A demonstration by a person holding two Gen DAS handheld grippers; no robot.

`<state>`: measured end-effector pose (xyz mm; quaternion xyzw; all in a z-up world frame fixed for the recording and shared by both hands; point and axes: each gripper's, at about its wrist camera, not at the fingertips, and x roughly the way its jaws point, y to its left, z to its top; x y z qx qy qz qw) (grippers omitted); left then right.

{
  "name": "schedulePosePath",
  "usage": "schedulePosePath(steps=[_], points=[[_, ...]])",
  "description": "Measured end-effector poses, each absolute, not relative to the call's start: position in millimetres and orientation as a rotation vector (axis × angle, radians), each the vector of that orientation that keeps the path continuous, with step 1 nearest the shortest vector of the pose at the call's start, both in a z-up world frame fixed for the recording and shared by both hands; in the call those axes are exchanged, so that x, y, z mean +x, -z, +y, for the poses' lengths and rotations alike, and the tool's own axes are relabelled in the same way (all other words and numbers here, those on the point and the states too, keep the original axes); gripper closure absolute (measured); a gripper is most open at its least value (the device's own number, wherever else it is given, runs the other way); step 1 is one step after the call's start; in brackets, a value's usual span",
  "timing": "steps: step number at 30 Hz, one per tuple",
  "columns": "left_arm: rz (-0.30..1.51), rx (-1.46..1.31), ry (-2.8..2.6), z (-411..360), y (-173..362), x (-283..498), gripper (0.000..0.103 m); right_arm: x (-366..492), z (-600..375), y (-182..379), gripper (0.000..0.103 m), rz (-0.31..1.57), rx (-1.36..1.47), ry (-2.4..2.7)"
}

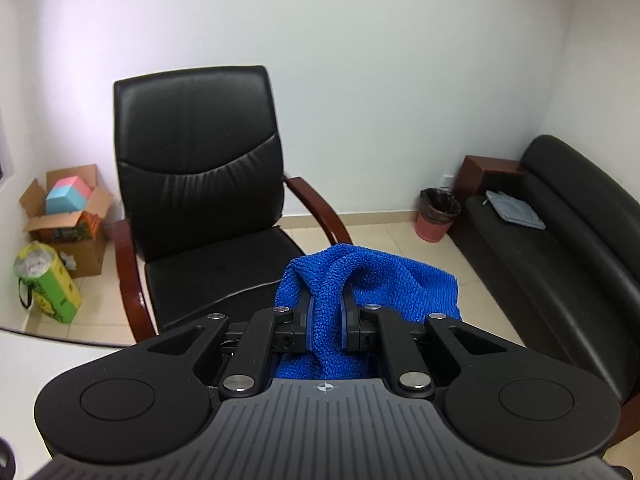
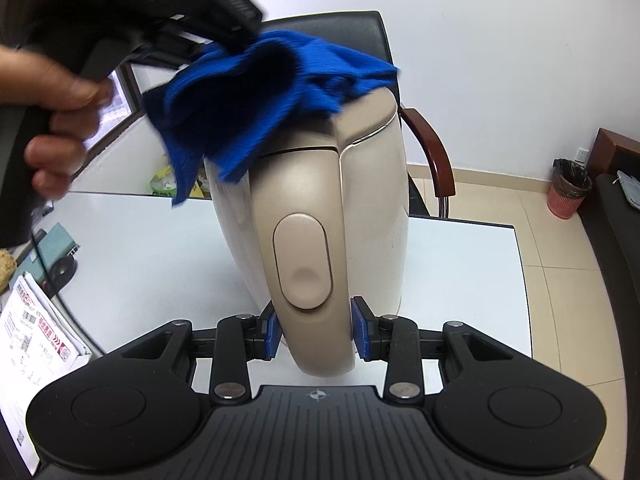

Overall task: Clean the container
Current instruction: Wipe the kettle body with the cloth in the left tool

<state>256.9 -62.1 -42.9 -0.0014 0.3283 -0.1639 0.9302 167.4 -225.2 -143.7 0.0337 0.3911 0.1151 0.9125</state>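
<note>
Blue cloth pinched in left gripper, right gripper clamping kettle handle

Left wrist view: blue cloth covers both fingertips; kettle out of frame. Right wrist view: left gripper motion-blurred, cut by top edge. Cloth hides kettle lid top. Kettle base hidden behind its handle.

One kettle, one blue cloth, two tools, one chair, one bin, one sofa, one worktop.
</note>
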Motion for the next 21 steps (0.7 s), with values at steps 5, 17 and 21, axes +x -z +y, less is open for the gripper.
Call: schedulePosePath(steps=[5,17,21], points=[[0.662,0.012,0.312,-60,42,233,0.09,170,-226,148,0.066,0.803,0.067,-0.238],[0.7,-0.051,0.365,-64,38,198,0.09,169,-223,144,0.066,0.801,0.068,-0.237],[0.702,-0.052,0.395,-71,38,200,0.09,169,-222,143,0.066,0.8,0.068,-0.238]])
